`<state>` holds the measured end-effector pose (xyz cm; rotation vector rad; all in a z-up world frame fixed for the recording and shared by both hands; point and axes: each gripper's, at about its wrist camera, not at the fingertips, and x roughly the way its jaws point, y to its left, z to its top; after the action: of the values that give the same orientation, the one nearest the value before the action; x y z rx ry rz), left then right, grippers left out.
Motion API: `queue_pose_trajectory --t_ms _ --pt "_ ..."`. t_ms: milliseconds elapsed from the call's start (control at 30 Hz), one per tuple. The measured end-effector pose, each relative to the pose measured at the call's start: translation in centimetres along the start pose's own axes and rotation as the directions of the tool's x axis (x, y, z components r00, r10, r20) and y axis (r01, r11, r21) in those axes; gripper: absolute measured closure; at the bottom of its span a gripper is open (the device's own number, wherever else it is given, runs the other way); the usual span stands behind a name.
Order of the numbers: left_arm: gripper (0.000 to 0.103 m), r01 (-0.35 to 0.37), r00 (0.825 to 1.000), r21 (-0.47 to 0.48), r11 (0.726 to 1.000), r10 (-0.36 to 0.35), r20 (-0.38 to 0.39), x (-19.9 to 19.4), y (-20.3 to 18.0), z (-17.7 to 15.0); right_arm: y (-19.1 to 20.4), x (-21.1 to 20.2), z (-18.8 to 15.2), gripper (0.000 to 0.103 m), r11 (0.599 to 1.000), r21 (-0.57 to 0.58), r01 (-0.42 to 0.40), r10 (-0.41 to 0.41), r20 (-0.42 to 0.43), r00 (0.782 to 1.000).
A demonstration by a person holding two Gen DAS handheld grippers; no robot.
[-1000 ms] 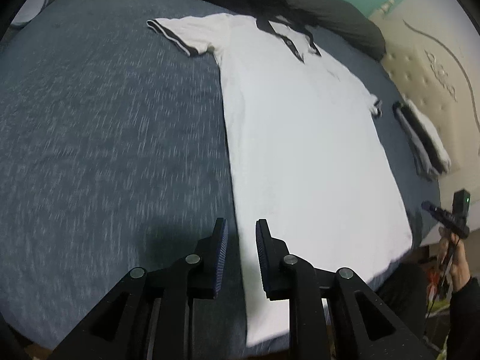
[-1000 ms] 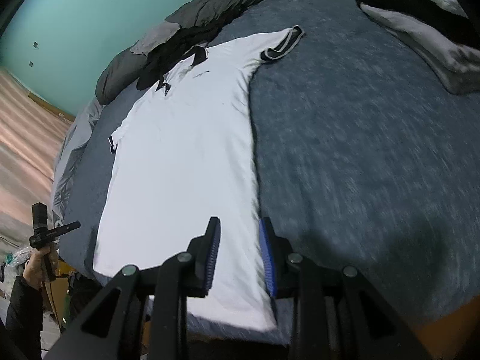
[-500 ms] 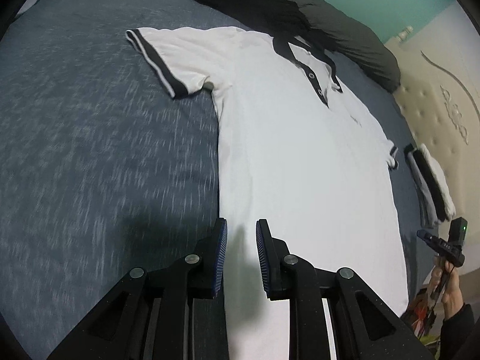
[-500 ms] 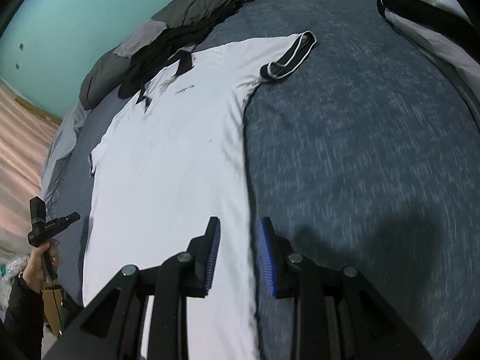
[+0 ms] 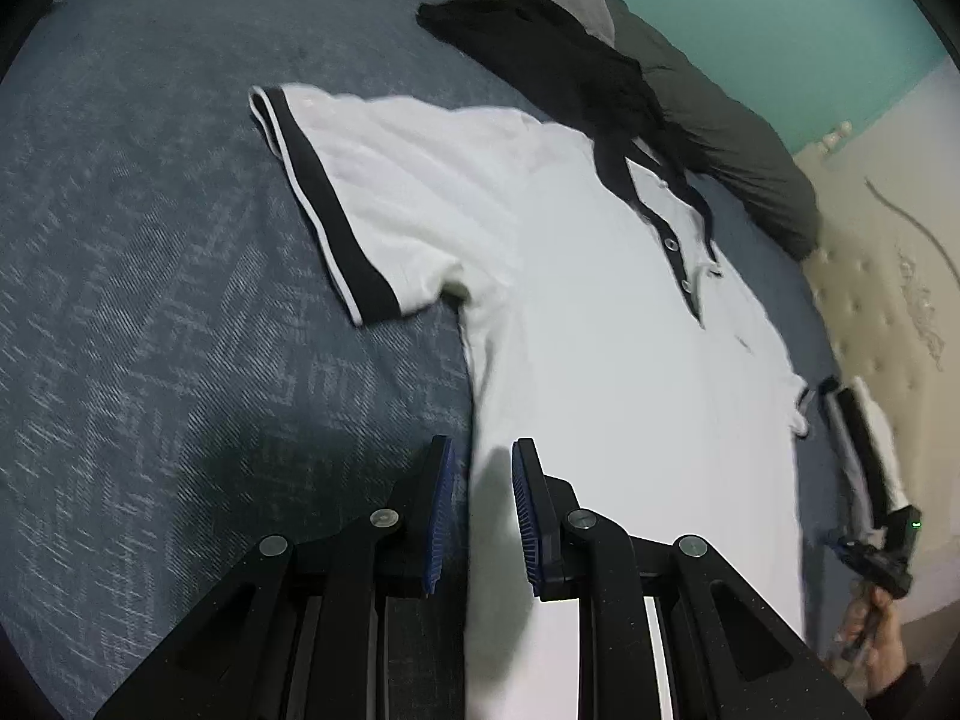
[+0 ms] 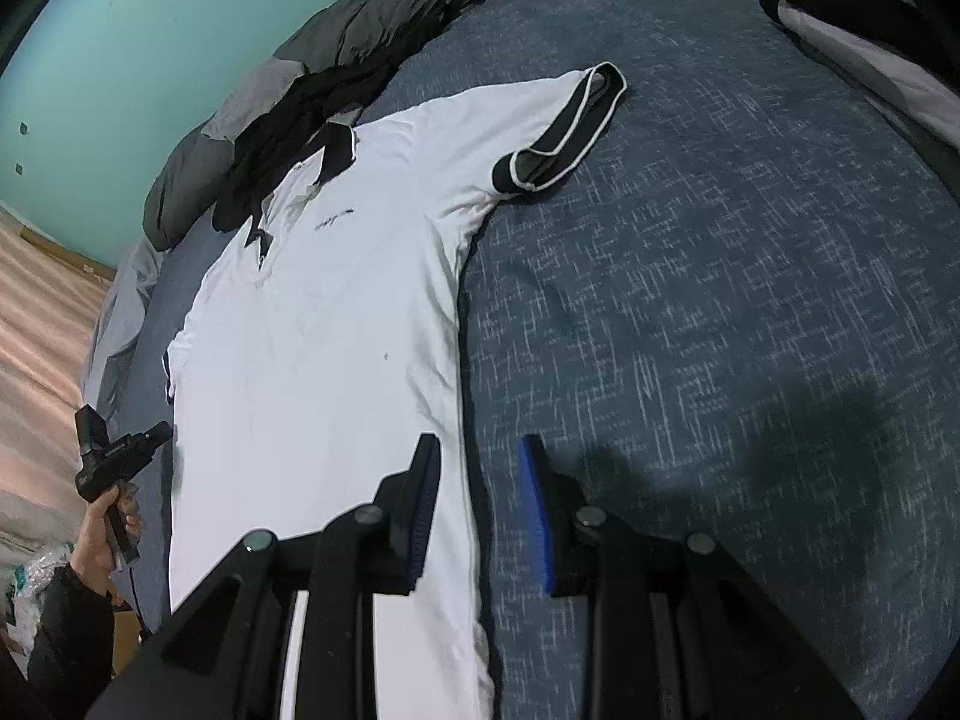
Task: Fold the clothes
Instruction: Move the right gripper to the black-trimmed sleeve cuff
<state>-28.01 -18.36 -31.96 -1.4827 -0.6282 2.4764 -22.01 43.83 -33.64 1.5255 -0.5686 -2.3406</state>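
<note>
The white polo shirt (image 5: 600, 360) lies spread flat, front up, on my bed (image 5: 150, 300), its black collar toward the dark pillows (image 6: 372, 42). My left hand-held gripper (image 5: 480, 480) hovers with its jaws apart and empty over the shirt's one side seam. My right hand-held gripper (image 6: 477, 474) does the same, parted and empty, over the opposite seam.

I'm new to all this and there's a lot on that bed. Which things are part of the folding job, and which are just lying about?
Part of the job:
- white polo shirt, spread flat
- left gripper, open over the shirt's side edge
- right gripper, open over the opposite edge

Just lying about:
- black garment by the collar
- grey duvet
- folded clothes
- blue bedspread
</note>
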Motion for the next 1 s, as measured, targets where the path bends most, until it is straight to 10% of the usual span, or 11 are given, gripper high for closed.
queue_pose_trajectory --t_ms 800,1000 --pt "0.081 0.009 0.997 0.08 0.997 -0.016 0.082 1.8 -3.4 -3.0 0.3 7.2 7.8 0.06 0.977 0.196 -0.088 0.064 0.126 0.99" --pt "0.081 0.027 0.996 0.075 0.997 -0.033 0.079 1.9 -3.2 -3.1 0.4 10.0 8.8 0.079 0.974 0.214 -0.077 0.052 0.121 0.991"
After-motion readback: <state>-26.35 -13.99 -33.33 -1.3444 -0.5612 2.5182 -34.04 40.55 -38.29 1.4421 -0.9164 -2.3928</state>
